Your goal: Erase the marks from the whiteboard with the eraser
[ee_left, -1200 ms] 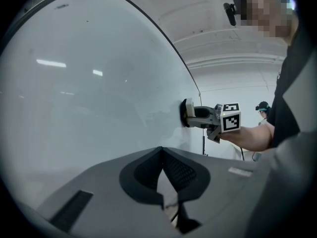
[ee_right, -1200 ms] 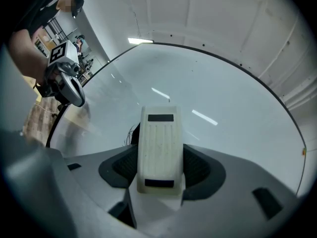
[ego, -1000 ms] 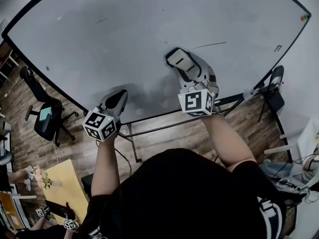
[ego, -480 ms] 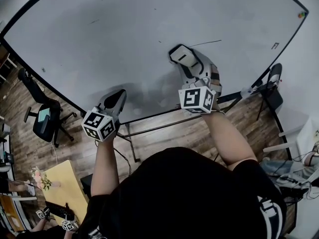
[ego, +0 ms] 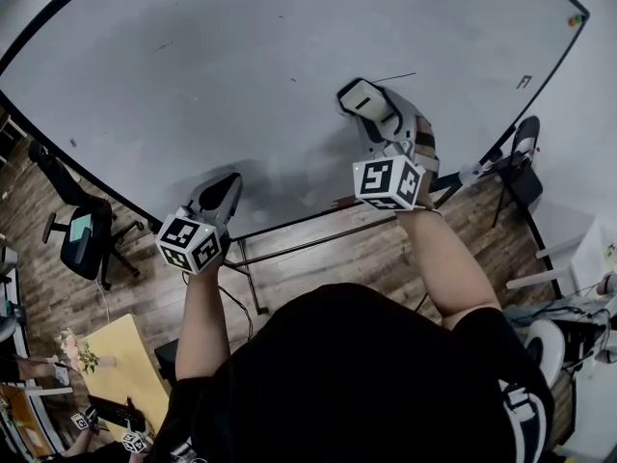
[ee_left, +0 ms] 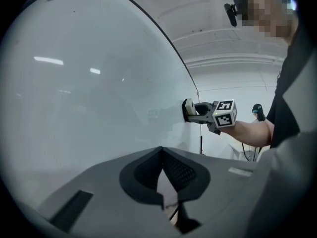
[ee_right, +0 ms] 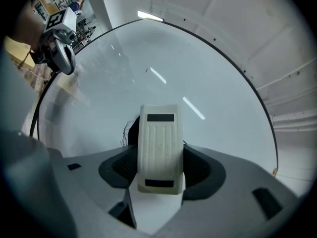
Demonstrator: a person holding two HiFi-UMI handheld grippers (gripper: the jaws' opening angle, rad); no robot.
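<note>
Head view: the right gripper (ego: pixel 376 114) is clamped on the white eraser (ego: pixel 363 98), one jaw on each long side. The eraser's face lies flat against the whiteboard (ego: pixel 241 56), right of the board's middle. A thin dark line (ego: pixel 395 76) sits on the board just up and right of the eraser, and a small mark (ego: pixel 523 81) lies near the board's right edge. The lower middle of the board looks smudged grey.

Right gripper view: the eraser's ribbed back faces the camera, and a few thin dark strokes (ee_right: pixel 127 131) show at its left edge. Whether they are marks on the board cannot be told.

Left gripper view: the left gripper (ee_left: pixel 162 155) has its jaws closed together at the tips, with nothing between them. It is close to the board's lower edge, well apart from the eraser, and not clearly touching the board.

The person stands facing the board with both forearms raised. Below the board are a wooden floor (ego: pixel 318 263), an office chair (ego: pixel 82 231) at left and a yellow table (ego: pixel 120 360) lower left.
</note>
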